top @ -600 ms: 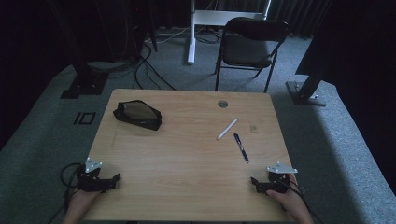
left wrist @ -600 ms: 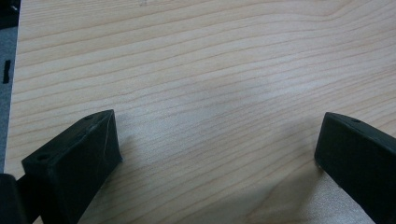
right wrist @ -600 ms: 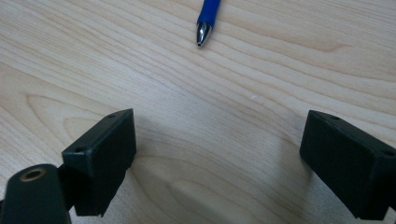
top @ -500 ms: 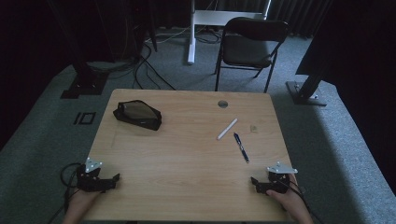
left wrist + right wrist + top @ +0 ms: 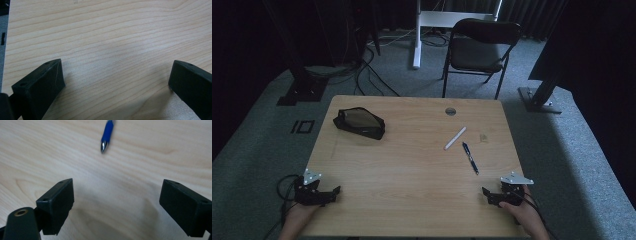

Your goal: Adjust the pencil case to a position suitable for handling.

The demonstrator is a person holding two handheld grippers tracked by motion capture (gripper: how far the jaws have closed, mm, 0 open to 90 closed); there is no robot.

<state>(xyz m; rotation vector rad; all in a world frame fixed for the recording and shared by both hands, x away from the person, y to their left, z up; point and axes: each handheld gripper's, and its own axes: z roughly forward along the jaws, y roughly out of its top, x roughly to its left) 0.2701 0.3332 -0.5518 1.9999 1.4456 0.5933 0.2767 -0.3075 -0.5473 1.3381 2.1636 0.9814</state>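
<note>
A black pouch (image 5: 360,123) lies at the far left of the wooden table (image 5: 412,165). Right of the middle lie a white marker (image 5: 455,138) and a blue pen (image 5: 470,158), side by side and apart. My left gripper (image 5: 328,192) rests at the near left corner, open, with bare wood between its fingers (image 5: 40,85). My right gripper (image 5: 490,195) rests at the near right edge, open and holding nothing. In the right gripper view the blue pen's silver tip (image 5: 104,146) lies just ahead of the open jaws (image 5: 117,202).
A round grommet (image 5: 450,111) sits near the table's far edge. Behind the table stand a dark folding chair (image 5: 479,47) and a white desk leg (image 5: 416,35). Cables (image 5: 372,75) run over the grey carpet at the back left.
</note>
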